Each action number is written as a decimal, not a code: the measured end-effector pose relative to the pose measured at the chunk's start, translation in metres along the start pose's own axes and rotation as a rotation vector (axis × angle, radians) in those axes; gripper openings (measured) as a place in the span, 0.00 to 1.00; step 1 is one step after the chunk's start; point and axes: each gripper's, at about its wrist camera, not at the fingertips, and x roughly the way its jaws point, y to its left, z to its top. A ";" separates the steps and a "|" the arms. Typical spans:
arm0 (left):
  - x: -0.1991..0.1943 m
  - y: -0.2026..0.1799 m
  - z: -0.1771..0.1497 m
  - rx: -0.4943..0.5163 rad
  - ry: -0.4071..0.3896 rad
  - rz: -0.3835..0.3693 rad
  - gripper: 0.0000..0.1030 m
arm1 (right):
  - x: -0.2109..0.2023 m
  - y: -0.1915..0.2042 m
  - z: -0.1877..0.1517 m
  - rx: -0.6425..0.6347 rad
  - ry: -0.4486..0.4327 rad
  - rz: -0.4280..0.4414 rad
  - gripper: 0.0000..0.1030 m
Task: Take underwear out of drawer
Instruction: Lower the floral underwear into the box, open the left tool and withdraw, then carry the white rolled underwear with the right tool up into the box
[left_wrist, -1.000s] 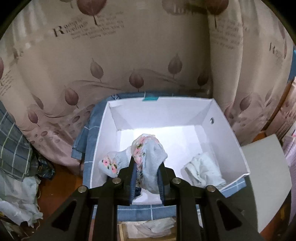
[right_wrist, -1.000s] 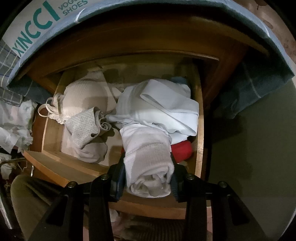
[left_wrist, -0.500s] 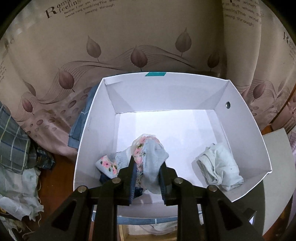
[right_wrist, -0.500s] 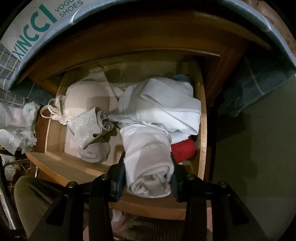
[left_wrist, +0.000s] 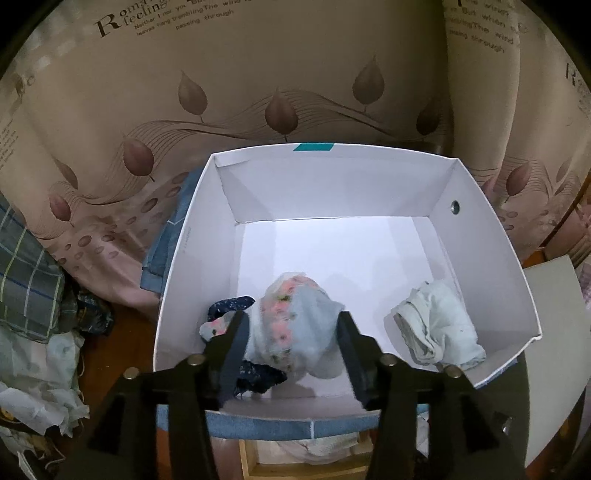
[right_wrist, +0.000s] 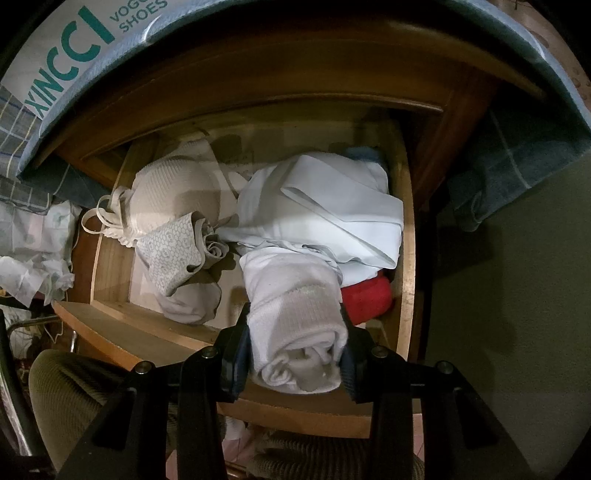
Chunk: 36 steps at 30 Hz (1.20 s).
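Note:
In the left wrist view, my left gripper (left_wrist: 291, 332) is open over the white shoebox (left_wrist: 192, 266); the pale blue floral underwear (left_wrist: 295, 325) sits blurred between the spread fingers, apart from the pads. A dark blue piece (left_wrist: 231, 304) and a white bundle (left_wrist: 437, 328) lie in the box. In the right wrist view, my right gripper (right_wrist: 295, 341) is shut on a rolled white underwear (right_wrist: 295, 325), above the front of the open wooden drawer (right_wrist: 406, 236). The drawer holds a white garment (right_wrist: 325, 210), a red item (right_wrist: 365, 297), a cream bra (right_wrist: 173, 192) and patterned grey underwear (right_wrist: 173, 254).
A leaf-print curtain (left_wrist: 258, 92) hangs behind the box. Plaid cloth (left_wrist: 26, 280) and crumpled paper (left_wrist: 37, 373) lie at left. A grey board (left_wrist: 550, 332) stands at right. In the right wrist view the shoebox side (right_wrist: 74, 48) overhangs the drawer; a ribbed olive cushion (right_wrist: 62, 395) sits below.
My left gripper has opened and the floral underwear has come free between its fingers, dropping into the box. The right gripper still holds the white roll, almost unmoved.

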 end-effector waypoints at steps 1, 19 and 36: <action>-0.002 0.000 0.000 0.002 -0.003 0.001 0.54 | 0.000 0.000 0.000 -0.001 0.002 0.000 0.36; -0.054 0.017 -0.034 -0.053 -0.103 0.027 0.57 | 0.000 0.001 0.001 -0.012 0.012 -0.006 0.36; -0.024 0.046 -0.164 -0.088 -0.001 0.133 0.57 | -0.005 -0.004 0.000 -0.006 0.006 0.042 0.36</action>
